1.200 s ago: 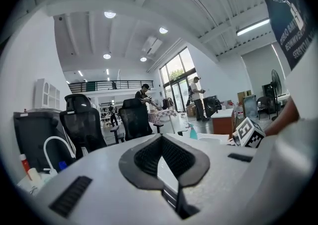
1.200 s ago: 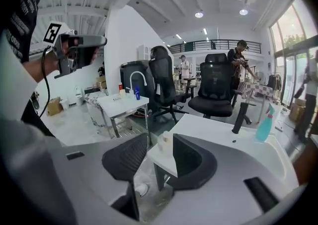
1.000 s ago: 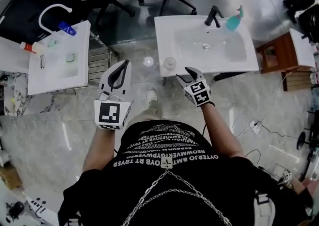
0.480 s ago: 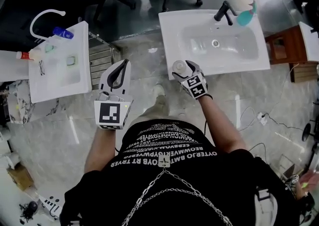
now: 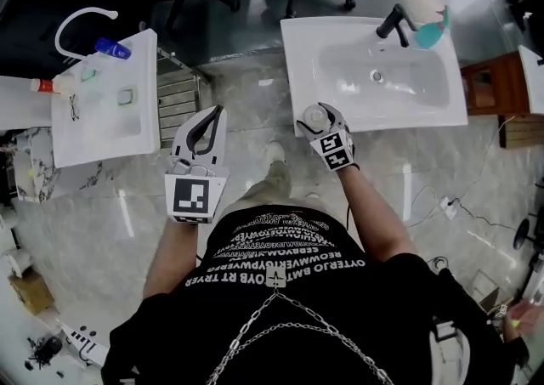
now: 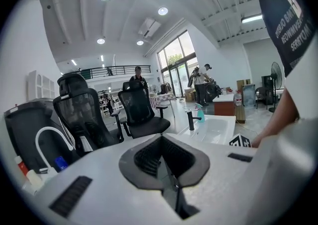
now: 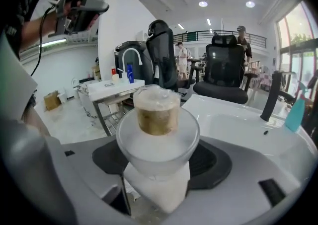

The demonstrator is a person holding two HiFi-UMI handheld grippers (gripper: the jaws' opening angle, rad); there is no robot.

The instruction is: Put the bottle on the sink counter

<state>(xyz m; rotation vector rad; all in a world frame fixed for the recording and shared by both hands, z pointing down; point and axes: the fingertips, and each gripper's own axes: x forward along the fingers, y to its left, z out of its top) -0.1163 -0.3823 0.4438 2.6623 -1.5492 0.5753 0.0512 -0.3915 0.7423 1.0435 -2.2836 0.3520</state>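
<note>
A frosted, translucent white bottle (image 7: 158, 142) with a broad round shoulder and a short golden neck under a clear cap stands upright over the near left corner of the glossy white sink counter (image 5: 299, 52). Whether its base rests there, I cannot tell.

- Black shirt (image 5: 285, 256) — rows of white capitals across it, reversed and garbled, nothing I can read off cleanly.
- Marker cube (image 5: 192, 196) on the left gripper (image 5: 214, 113) — square pattern only, no letters.
</note>
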